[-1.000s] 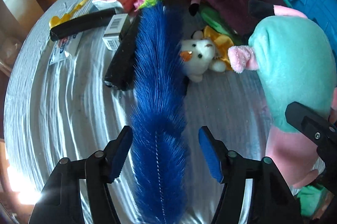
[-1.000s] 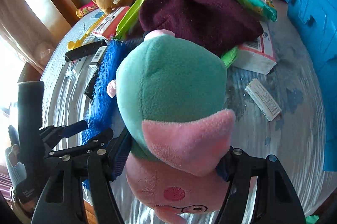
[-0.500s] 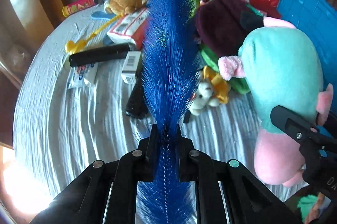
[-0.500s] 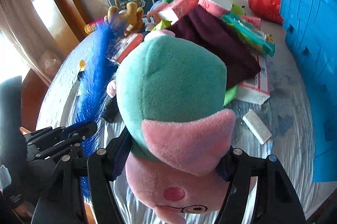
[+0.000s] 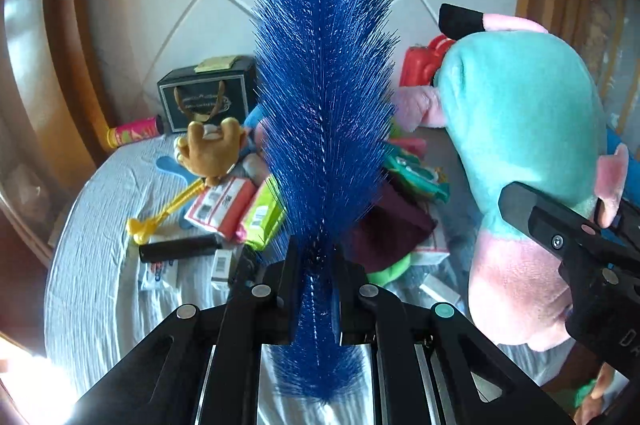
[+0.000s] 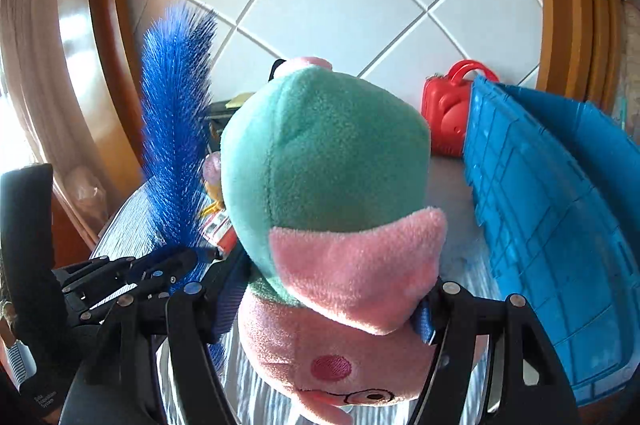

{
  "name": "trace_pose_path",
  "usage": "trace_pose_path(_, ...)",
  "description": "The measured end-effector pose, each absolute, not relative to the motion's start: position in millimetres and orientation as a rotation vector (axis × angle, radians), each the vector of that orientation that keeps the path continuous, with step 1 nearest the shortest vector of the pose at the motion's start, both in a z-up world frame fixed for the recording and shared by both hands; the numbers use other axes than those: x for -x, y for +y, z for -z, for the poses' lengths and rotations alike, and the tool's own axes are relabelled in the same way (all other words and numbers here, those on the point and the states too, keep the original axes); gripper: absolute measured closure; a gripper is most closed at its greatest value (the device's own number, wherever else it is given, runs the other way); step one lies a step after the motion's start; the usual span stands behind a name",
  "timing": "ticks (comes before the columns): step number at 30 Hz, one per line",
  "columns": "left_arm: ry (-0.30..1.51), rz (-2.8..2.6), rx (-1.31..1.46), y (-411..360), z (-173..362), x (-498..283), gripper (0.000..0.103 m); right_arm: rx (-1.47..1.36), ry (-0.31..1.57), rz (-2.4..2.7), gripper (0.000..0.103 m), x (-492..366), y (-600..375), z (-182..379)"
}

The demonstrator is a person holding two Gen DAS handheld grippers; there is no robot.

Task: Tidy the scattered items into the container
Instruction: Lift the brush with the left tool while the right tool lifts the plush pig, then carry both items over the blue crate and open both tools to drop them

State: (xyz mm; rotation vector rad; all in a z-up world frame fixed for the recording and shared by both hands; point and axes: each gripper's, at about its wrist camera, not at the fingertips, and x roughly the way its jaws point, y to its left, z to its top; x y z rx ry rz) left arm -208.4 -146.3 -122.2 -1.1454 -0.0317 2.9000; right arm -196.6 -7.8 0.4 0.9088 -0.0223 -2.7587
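Brush [image 5: 324,97] bristles are being pinched in the narrow left gripper [image 5: 316,289], its long axis pointing to 12 o'clock. Right gripper [image 6: 324,309] is squeezing the plush toy [image 6: 328,193], with the blue container [image 6: 560,225] lying nearer it, at 3 o'clock.

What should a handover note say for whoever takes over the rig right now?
Left gripper: jaws shut on the blue bristle brush, lifted clear of the table.
Right gripper: jaws shut on the pig plush, also in the air.
Blue crate stands to the right; its inside is not visible.
Left: drop both in, then collect the bear plush, packets and black tube.
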Motion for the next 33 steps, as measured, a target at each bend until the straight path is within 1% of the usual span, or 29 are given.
trace_pose_path(5,0.032,-2.885,1.022,-91,77,222,0.092,-0.766,-0.072,2.877,0.036,186,54,-44)
trace_pose_path(9,0.082,-2.872,0.925,-45,40,233,0.092,-0.645,-0.120,2.968,0.036,179,126,-75)
trace_pose_path(18,0.115,-2.888,0.750,136,-59,250,0.092,-0.487,-0.129,3.092,0.036,179,308,-127)
trace_pose_path(21,0.102,-2.865,0.746,192,-89,255,0.092,-0.549,-0.132,3.091,0.036,190,343,-120)
trace_pose_path(22,0.105,-2.860,0.759,208,-93,258,0.091,-0.576,-0.133,3.089,0.036,194,352,-116)
trace_pose_path(30,0.198,-2.825,1.006,296,-68,303,0.089,-0.793,-0.136,3.061,0.036,229,425,-81)
trace_pose_path(33,0.204,-2.816,1.118,299,-42,321,0.088,-0.876,-0.128,3.041,0.036,241,443,-67)
